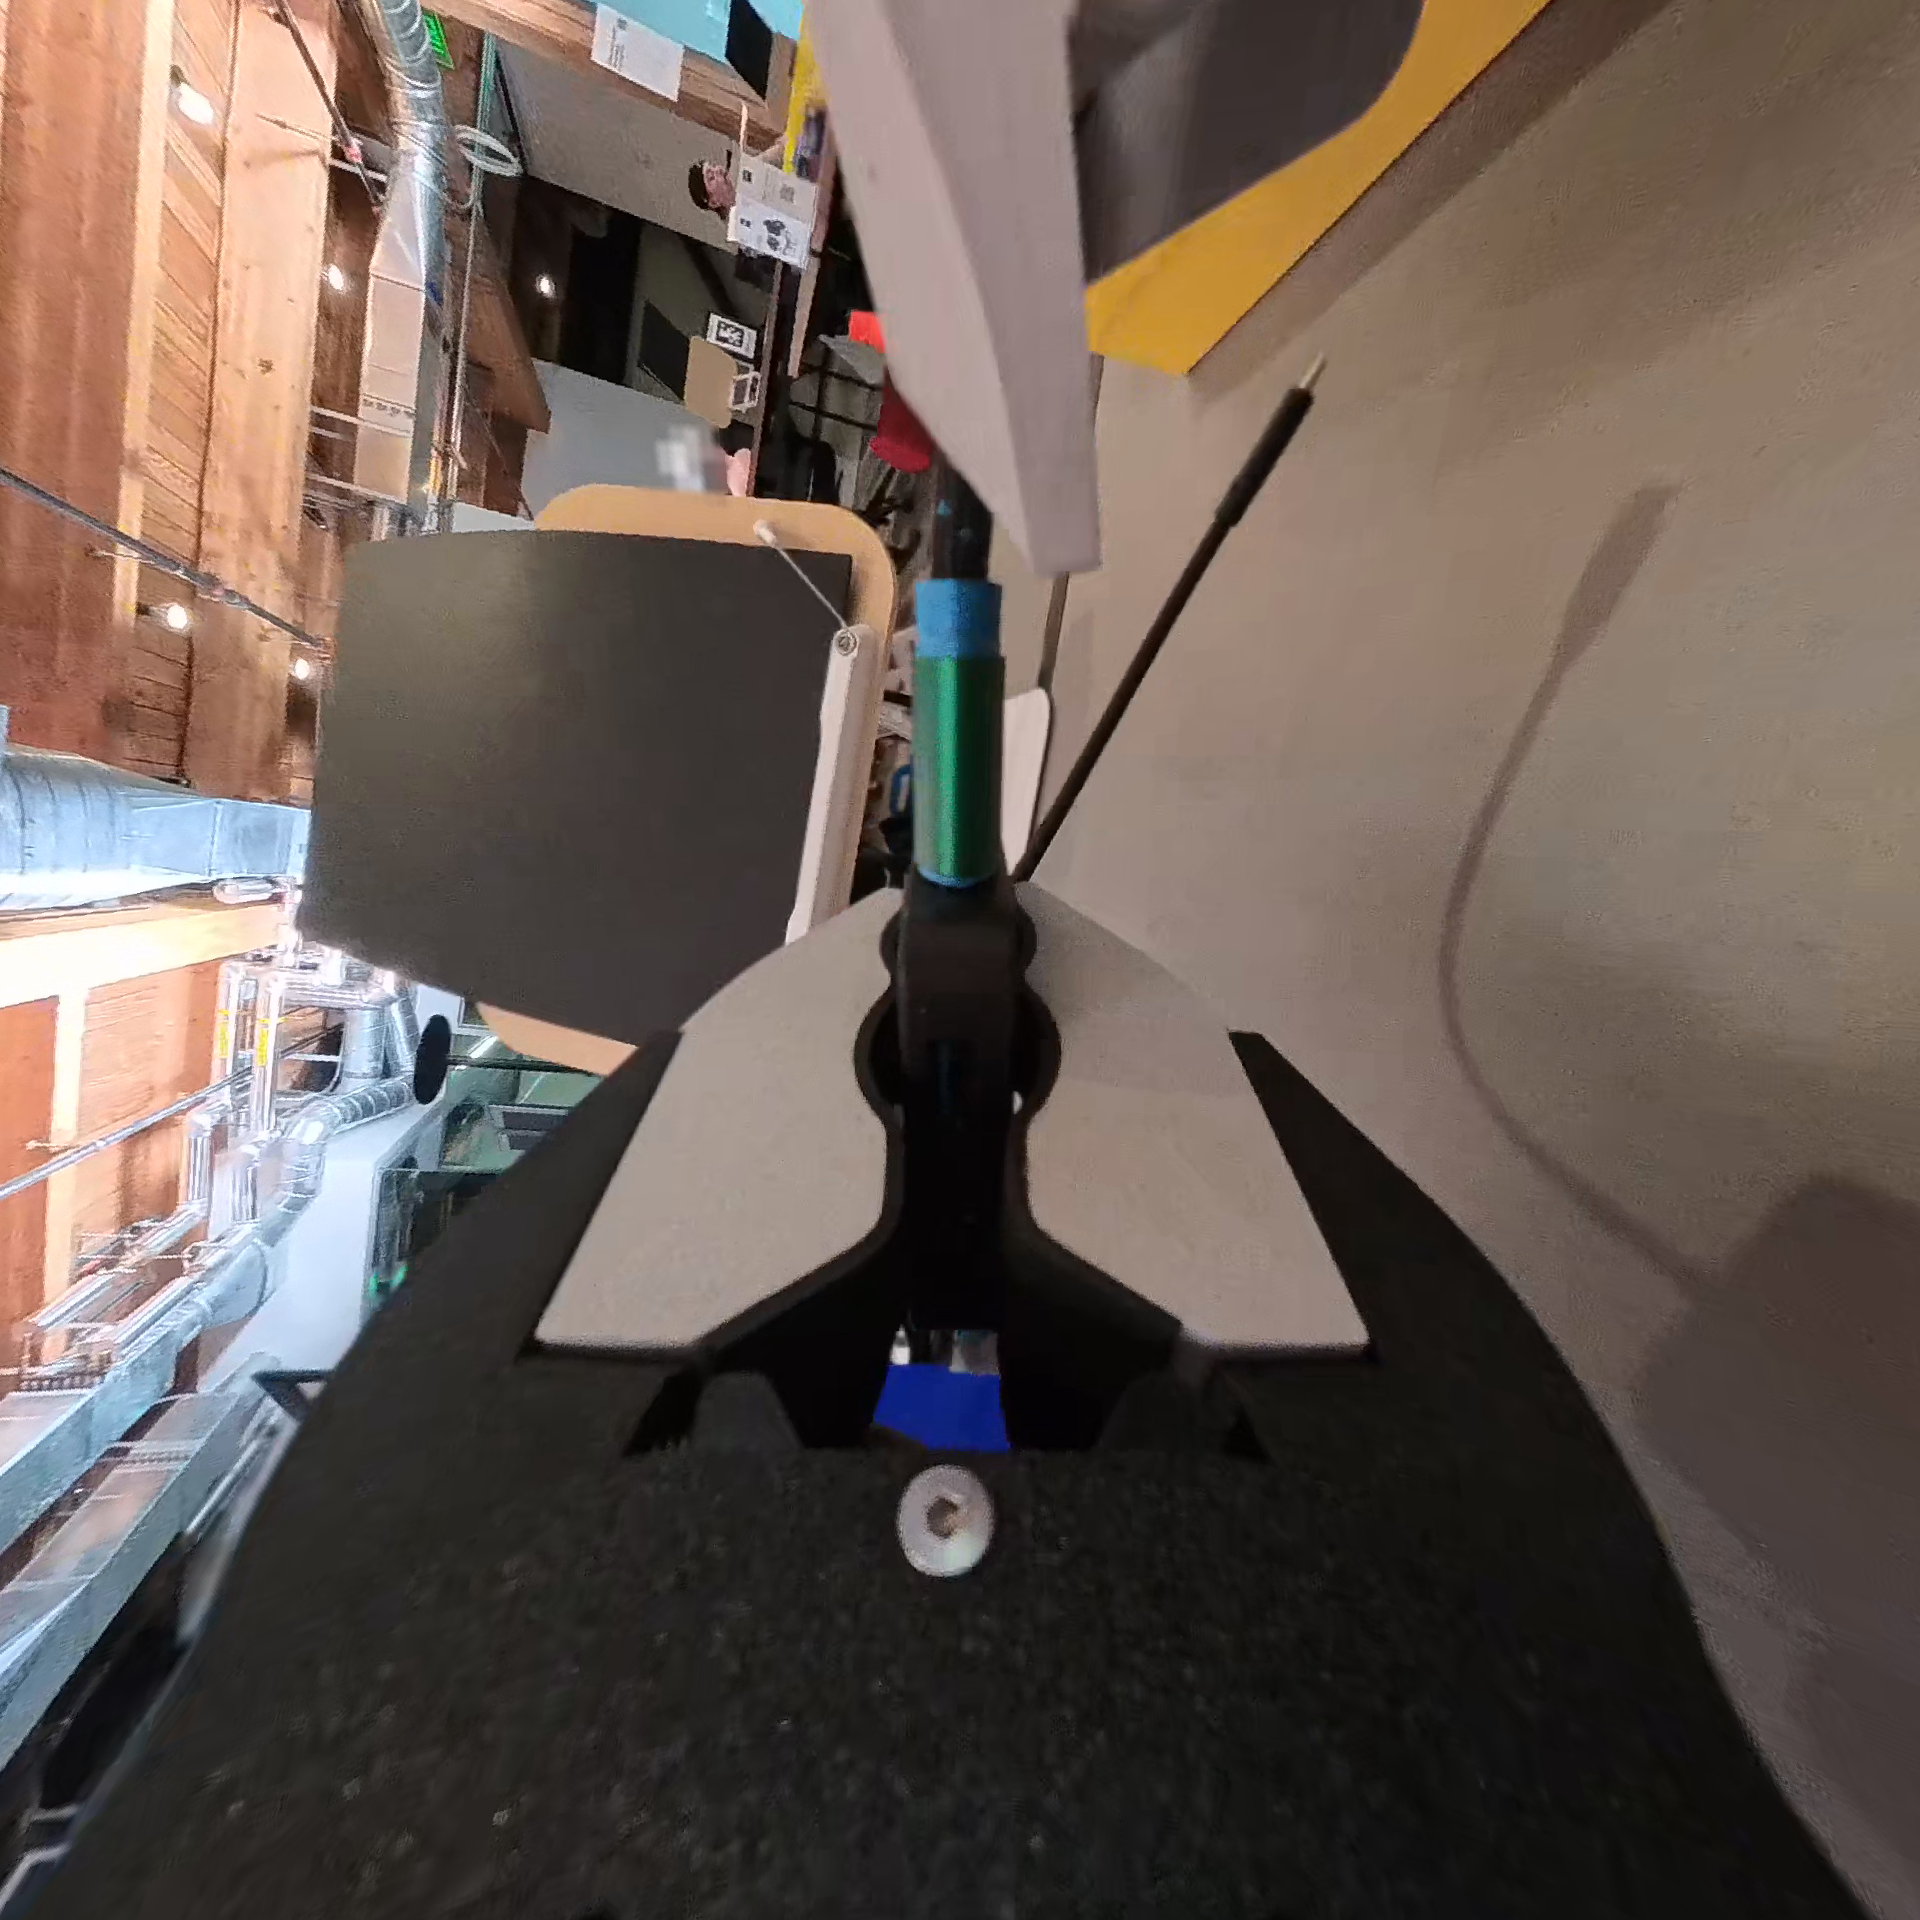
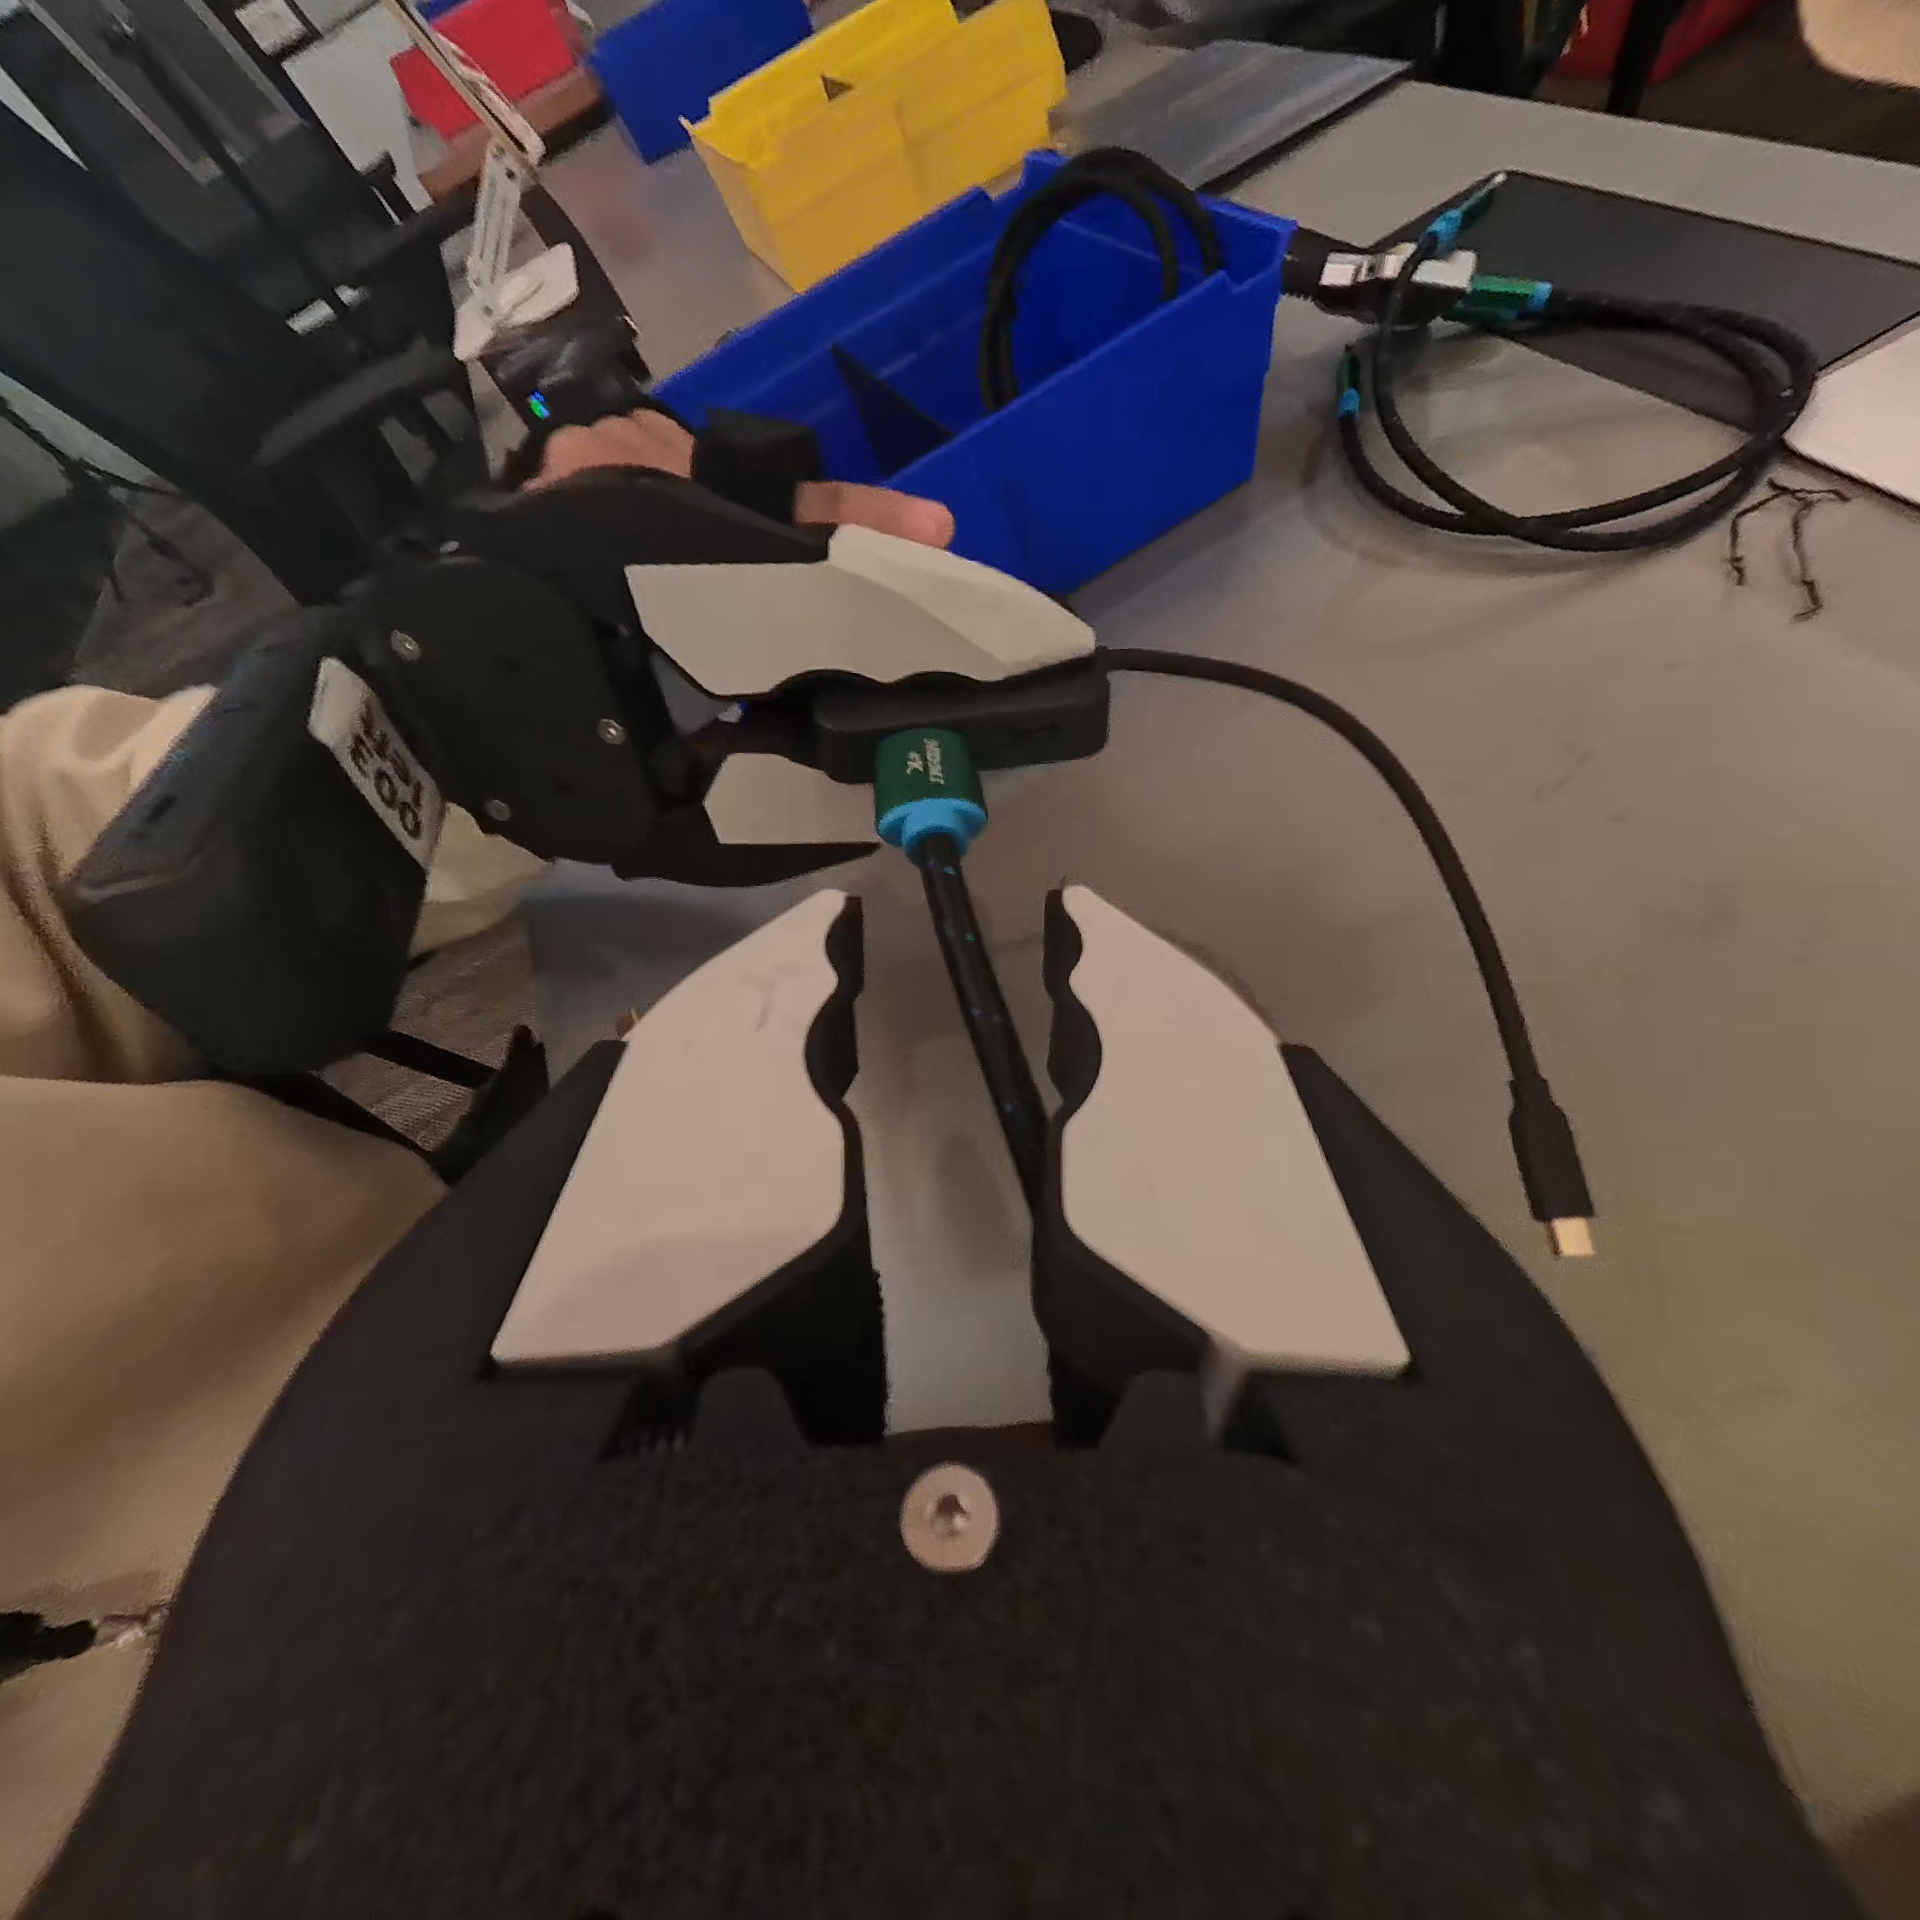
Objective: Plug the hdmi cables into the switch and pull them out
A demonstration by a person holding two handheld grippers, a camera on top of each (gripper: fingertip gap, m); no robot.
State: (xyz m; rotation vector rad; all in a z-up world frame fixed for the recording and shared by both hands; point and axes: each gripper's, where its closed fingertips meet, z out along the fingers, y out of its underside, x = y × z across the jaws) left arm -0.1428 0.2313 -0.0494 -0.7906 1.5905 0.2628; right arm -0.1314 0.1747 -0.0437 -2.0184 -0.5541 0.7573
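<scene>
My left gripper (image 1: 961, 935) is shut on the small black switch (image 1: 961, 997); it also shows in the right wrist view (image 2: 982, 743), holding the switch (image 2: 1039, 717) above the grey table (image 2: 1351, 779). A green HDMI plug (image 2: 925, 784) with a blue collar sits in the switch's port; it also shows in the left wrist view (image 1: 951, 769). Its black braided cable (image 2: 987, 1018) runs back between the fingers of my right gripper (image 2: 954, 904), which is open and lies against the right finger. The switch's thin pigtail (image 2: 1455, 894) hangs free.
A blue bin (image 2: 1091, 436) holding a coiled black cable stands behind the switch, with a yellow bin (image 2: 883, 135) beyond it. A second braided cable (image 2: 1558, 457) lies coiled at the right by a dark pad (image 2: 1662, 249). A gloved hand (image 2: 623, 447) and a beige sleeve (image 2: 156, 1195) are at the left. Tip to tip, the grippers are about 6 cm apart.
</scene>
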